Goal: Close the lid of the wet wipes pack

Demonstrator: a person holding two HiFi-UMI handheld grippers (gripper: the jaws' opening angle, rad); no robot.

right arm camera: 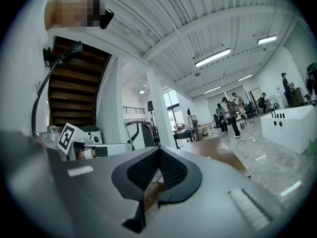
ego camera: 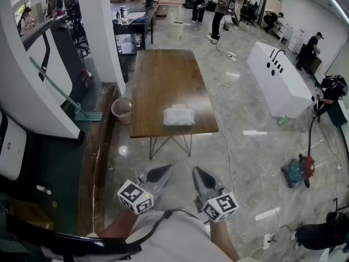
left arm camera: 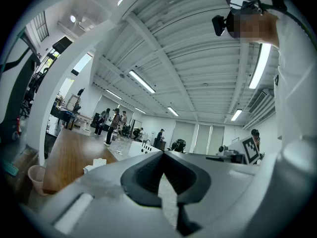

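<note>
The wet wipes pack (ego camera: 179, 115) is a pale, flat packet lying near the front edge of the brown wooden table (ego camera: 163, 75). In the left gripper view the wet wipes pack (left arm camera: 95, 166) shows small at the left, with a white flap standing up on it. My left gripper (ego camera: 163, 171) and right gripper (ego camera: 197, 172) are held side by side close to my body, well short of the table. Both point level towards it. The left gripper (left arm camera: 162, 153) has its jaws together with nothing between them. So does the right gripper (right arm camera: 158, 149).
A pink bin (ego camera: 121, 109) stands on the floor by the table's left front corner, next to a mop (ego camera: 82, 113) and a white column (ego camera: 103, 31). A long white counter (ego camera: 278, 78) lies to the right. Cables and a floor tool (ego camera: 299, 170) lie on the tiles. Several people stand at the far end.
</note>
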